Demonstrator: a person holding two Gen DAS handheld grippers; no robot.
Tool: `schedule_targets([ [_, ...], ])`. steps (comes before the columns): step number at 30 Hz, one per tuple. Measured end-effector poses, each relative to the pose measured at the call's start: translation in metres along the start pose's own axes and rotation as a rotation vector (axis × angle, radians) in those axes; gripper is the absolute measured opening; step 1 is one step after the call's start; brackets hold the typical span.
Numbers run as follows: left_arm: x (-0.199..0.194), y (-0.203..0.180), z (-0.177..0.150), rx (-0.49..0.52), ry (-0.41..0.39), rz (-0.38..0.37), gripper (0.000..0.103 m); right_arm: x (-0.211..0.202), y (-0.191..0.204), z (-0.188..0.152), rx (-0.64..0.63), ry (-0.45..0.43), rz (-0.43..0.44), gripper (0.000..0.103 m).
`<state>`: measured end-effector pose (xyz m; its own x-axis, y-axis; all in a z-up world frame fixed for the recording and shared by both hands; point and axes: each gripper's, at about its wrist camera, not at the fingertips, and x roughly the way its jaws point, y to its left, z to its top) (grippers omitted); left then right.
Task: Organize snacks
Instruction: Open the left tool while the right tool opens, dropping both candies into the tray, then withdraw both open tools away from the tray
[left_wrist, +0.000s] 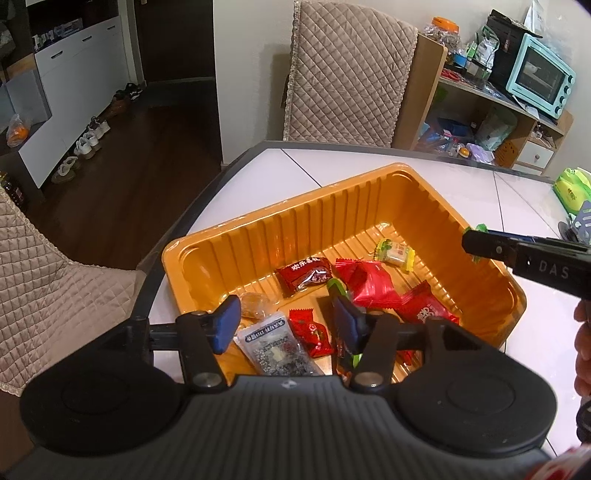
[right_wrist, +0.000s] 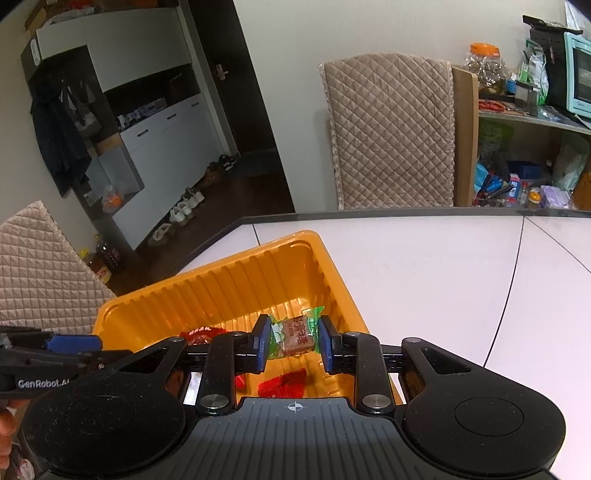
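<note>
An orange ribbed tray (left_wrist: 332, 210) sits on the white table and holds several wrapped snacks. Among them are a dark red packet (left_wrist: 304, 275), bright red packets (left_wrist: 369, 282) and a yellow-green candy (left_wrist: 395, 253). My left gripper (left_wrist: 288, 325) hangs open over the tray's near end. A silver-grey packet (left_wrist: 273, 343) and a small red packet (left_wrist: 310, 330) lie below the gap, untouched by the pads. My right gripper (right_wrist: 293, 338) is shut on a green-wrapped brown candy (right_wrist: 295, 336) above the tray (right_wrist: 221, 273). In the left wrist view the right gripper (left_wrist: 476, 242) reaches in over the tray's right rim.
Quilted beige chairs stand behind the table (left_wrist: 347, 74) and at its left corner (left_wrist: 55, 280). A green bag (left_wrist: 572, 190) lies on the table (right_wrist: 424, 280) at the far right. A wooden shelf with a mint oven (left_wrist: 539, 81) stands beyond. A hand (left_wrist: 583, 350) shows at the right edge.
</note>
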<state>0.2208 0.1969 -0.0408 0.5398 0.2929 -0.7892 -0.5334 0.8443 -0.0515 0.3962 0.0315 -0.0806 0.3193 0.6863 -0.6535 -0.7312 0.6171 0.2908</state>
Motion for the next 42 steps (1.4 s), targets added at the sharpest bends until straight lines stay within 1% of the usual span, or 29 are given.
schedule_targets([
  [1,-0.001,0.000,0.000,0.002,-0.001,0.002,0.053,0.000,0.000,0.001,0.006,-0.002,0.002,0.028],
  [4,-0.003,-0.001,0.000,0.005,-0.003,0.006,0.056,-0.002,-0.001,0.005,0.016,-0.020,0.015,0.035],
  [6,-0.006,-0.002,-0.001,0.007,-0.004,0.005,0.058,-0.004,0.000,0.006,0.011,-0.037,0.018,0.044],
  [8,-0.008,-0.003,-0.002,0.009,-0.006,0.006,0.058,-0.006,0.000,0.007,0.010,-0.049,0.016,0.052],
  [11,-0.013,-0.006,-0.003,0.017,-0.013,0.013,0.058,-0.011,0.001,0.008,0.012,-0.053,0.017,0.056],
  [13,-0.017,-0.006,-0.003,0.015,-0.016,0.011,0.063,-0.015,0.001,0.008,0.013,-0.045,0.019,0.058],
  [15,-0.022,-0.007,-0.005,0.009,-0.020,0.013,0.066,-0.020,0.002,0.005,0.013,-0.042,0.019,0.063],
  [16,-0.024,-0.007,-0.006,0.009,-0.023,0.014,0.066,-0.023,0.001,0.003,0.014,-0.039,0.021,0.065],
  [18,-0.029,-0.009,-0.008,0.009,-0.023,0.014,0.066,-0.028,0.001,0.000,0.017,-0.031,0.027,0.071],
  [24,-0.043,-0.011,-0.013,-0.002,-0.023,0.017,0.068,-0.046,-0.001,-0.008,0.029,-0.032,0.026,0.078],
  [32,-0.070,-0.016,-0.025,-0.014,-0.028,0.023,0.072,-0.075,0.002,-0.013,0.047,-0.055,0.036,0.082],
  [33,-0.074,-0.017,-0.027,-0.014,-0.030,0.025,0.072,-0.079,0.003,-0.014,0.048,-0.057,0.039,0.082],
  [36,-0.088,-0.020,-0.033,-0.017,-0.035,0.032,0.077,-0.091,0.008,-0.017,0.052,-0.064,0.039,0.086],
  [42,-0.120,-0.025,-0.048,-0.026,-0.042,0.044,0.079,-0.116,0.016,-0.027,0.061,-0.058,0.046,0.089],
])
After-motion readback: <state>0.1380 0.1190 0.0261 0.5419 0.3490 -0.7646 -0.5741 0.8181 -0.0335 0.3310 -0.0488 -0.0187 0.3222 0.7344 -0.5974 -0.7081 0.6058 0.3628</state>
